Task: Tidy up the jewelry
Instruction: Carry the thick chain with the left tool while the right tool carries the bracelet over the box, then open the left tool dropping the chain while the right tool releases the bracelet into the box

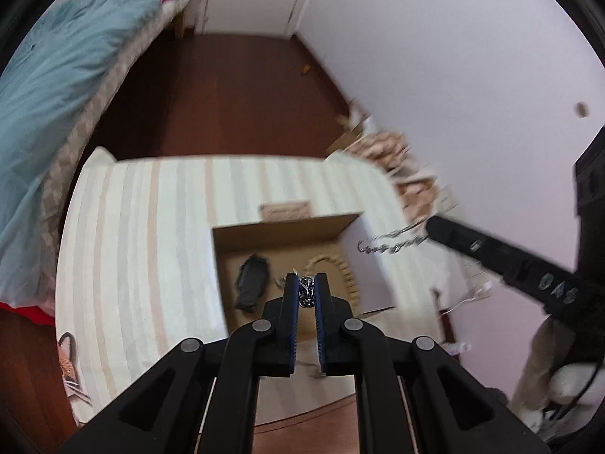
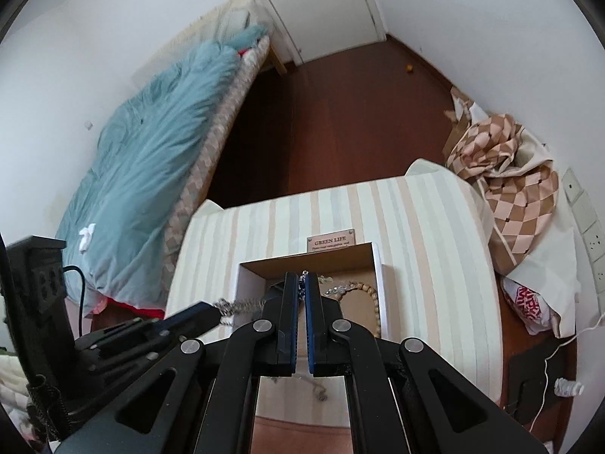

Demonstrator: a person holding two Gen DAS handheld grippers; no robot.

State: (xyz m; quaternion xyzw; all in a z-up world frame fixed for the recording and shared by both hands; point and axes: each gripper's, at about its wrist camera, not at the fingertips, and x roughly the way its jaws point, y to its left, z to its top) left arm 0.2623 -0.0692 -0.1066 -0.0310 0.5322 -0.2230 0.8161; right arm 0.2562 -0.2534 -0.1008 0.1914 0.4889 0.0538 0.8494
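Note:
An open cardboard box (image 1: 242,232) (image 2: 261,261) sits on a striped cloth-covered table (image 1: 143,234) (image 2: 427,219). Inside lie a black watch (image 1: 251,282) and a beige bead bracelet (image 1: 346,270) (image 2: 372,295). My left gripper (image 1: 306,278) is shut on one end of a silver chain (image 1: 307,291) over the box. My right gripper (image 2: 301,276) is shut on the chain's other end (image 2: 302,283). The right gripper shows in the left wrist view (image 1: 429,227) with the chain (image 1: 389,242) hanging from its tip. The left gripper shows in the right wrist view (image 2: 217,312), chain (image 2: 242,305) at its tip.
A bed with a teal blanket (image 2: 159,155) stands to the left. A checkered cloth pile (image 2: 506,189) lies against the right wall. A small label plate (image 2: 331,242) sits behind the box. Dark wooden floor (image 2: 340,113) lies beyond the table.

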